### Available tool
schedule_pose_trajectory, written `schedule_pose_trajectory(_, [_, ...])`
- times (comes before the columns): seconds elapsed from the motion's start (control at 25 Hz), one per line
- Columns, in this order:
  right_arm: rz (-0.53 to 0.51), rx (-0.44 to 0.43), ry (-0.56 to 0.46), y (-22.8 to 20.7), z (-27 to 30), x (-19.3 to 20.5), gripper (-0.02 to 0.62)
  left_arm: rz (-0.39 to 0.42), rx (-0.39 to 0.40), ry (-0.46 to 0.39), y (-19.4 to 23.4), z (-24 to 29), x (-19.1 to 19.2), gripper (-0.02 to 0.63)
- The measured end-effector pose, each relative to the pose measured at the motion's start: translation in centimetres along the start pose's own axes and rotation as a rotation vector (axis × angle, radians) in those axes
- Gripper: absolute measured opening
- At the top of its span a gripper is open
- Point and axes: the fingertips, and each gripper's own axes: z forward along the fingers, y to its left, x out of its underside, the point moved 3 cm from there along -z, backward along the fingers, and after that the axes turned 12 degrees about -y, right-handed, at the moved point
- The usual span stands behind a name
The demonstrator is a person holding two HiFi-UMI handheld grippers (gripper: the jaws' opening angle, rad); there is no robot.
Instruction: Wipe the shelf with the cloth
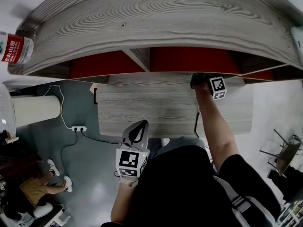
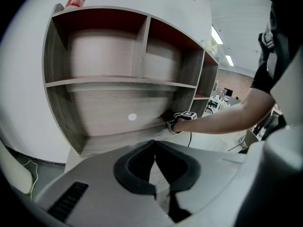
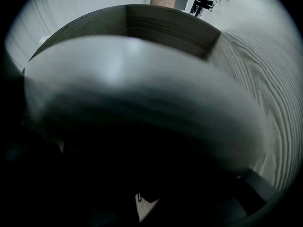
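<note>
The grey wood shelf unit (image 1: 156, 103) has red back panels. My right gripper (image 1: 199, 81) reaches onto its lower board near the middle divider, with a dark reddish cloth (image 2: 165, 116) bunched at its tip against the back corner. In the left gripper view the right gripper (image 2: 174, 122) rests low on that board (image 2: 113, 137). The right gripper view is mostly blocked by a dark mass over the jaws, with wood grain (image 3: 270, 93) beside it. My left gripper (image 1: 138, 133) hangs back near my body, shut and holding nothing, its tips (image 2: 155, 144) touching.
A plastic bottle (image 1: 14, 48) with a red label stands on the unit's top left corner. On the floor to the left are a white cylinder (image 1: 35, 110), a power strip (image 1: 78, 128) and a seated person (image 1: 33, 189). A chair (image 1: 284, 152) stands at the right.
</note>
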Motion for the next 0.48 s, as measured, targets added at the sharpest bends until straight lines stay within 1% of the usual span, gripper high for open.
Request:
schedule_pose_trajectory(0.12, [0.058, 0.023, -0.041, -0.4, 0.3, 0.1, 0.072, -0.005, -0.009, 0.004, 0.4, -0.7, 0.4, 0.006])
schedule_pose_trajectory(0.28, [0.087, 0.028, -0.087, -0.4, 0.7, 0.5, 0.072, -0.014, -0.032, 0.001, 1.2, -2.2, 0.9, 0.006])
schedule_pose_trajectory(0.4, [0.121, 0.014, -0.119, 0.7, 0.4, 1.0, 0.071, -0.025, -0.055, -0.002, 2.1, -3.7, 1.5, 0.006])
schedule_pose_trajectory(0.48, [0.132, -0.015, -0.120, 1.4, 0.2, 1.8, 0.072, -0.036, -0.077, -0.001, 2.9, -4.8, 1.9, 0.006])
